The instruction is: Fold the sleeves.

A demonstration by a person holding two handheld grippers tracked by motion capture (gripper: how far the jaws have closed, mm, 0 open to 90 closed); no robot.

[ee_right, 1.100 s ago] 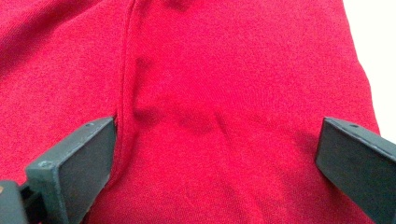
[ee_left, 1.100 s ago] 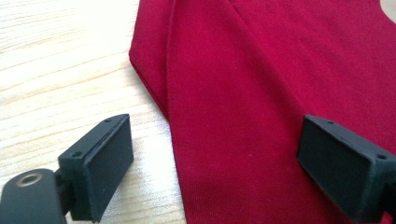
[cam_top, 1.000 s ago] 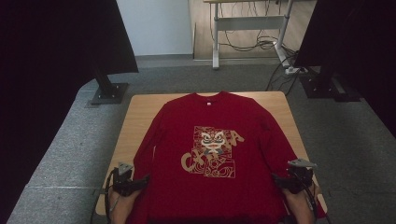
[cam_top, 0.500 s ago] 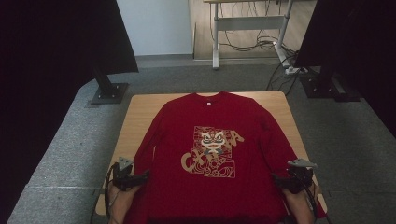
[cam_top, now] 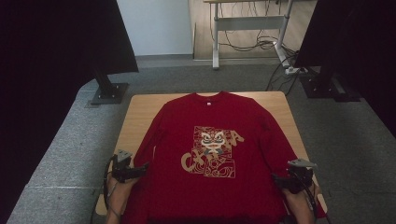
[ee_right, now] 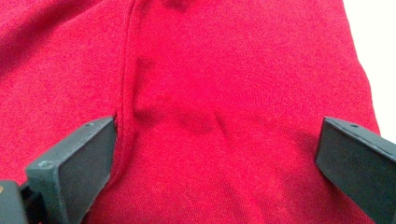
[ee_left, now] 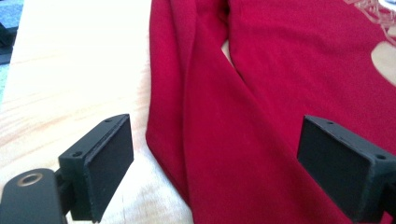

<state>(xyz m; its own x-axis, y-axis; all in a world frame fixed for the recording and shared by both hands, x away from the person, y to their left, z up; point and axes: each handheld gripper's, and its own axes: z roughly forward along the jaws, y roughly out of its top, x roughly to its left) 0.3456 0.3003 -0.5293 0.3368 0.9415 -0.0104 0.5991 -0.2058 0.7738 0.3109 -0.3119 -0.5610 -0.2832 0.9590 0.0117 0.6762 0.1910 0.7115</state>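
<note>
Both of my grippers sit at the near edge of the counter [cam_top: 140, 105], left gripper [cam_top: 140, 169] nudged closer over the left sleeve [ee_left: 205, 140], right gripper [cam_top: 279, 181] over the right sleeve [ee_right: 243, 121]. Fingers gape wide, holding nothing. Red shirt [cam_top: 219, 154] lies flat, face up; sleeve grasps look imminent.

This looks like a lab or recording studio set up inside an office. Ahead of the left tool [cam_top: 140, 169] and right tool [cam_top: 279, 181], the plain wooden desk [cam_top: 140, 112] stands on grey carpet tiles [cam_top: 65, 154]. Black curtain panels on floor stands [cam_top: 108, 91] flank it to either side of the tools. Farther beyond them, a height-adjustable office table frame [cam_top: 247, 23] stands against a wall, with loose cables [cam_top: 252, 44] and a power strip [cam_top: 292, 70] beneath it.
</note>
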